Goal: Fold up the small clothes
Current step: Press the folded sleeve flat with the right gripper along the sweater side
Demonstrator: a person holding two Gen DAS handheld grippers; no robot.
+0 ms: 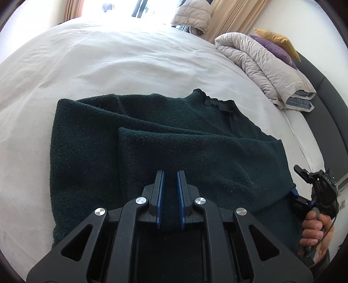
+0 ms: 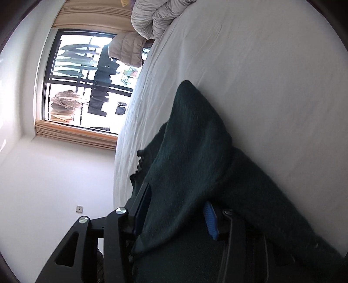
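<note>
Layout on the bed (image 1: 108, 65): the sweater (image 1: 152, 139) lay near the front edge, one part folded over its body. The left gripper (image 1: 170, 191) stood over its near hem, cloth between the jaws. The right gripper (image 2: 174, 209) was at its right edge. A rolled duvet (image 1: 256, 63) and pillows (image 1: 276, 43) lay behind, to the right.

Setting: a home bedroom. Bed (image 1: 108, 65) with white sheet fills the middle. Folded pale duvet (image 1: 261, 63) at 2 o'clock, with purple cushion (image 1: 274, 48) and mustard cushion (image 1: 278, 41) behind it against a dark padded headboard (image 1: 326, 104). Beige curtains (image 1: 235, 15) at 12 o'clock. Right wrist view: dark-framed window (image 2: 87, 80) at 10 o'clock with laundry hanging outside; white wall with socket (image 2: 79, 208).
</note>
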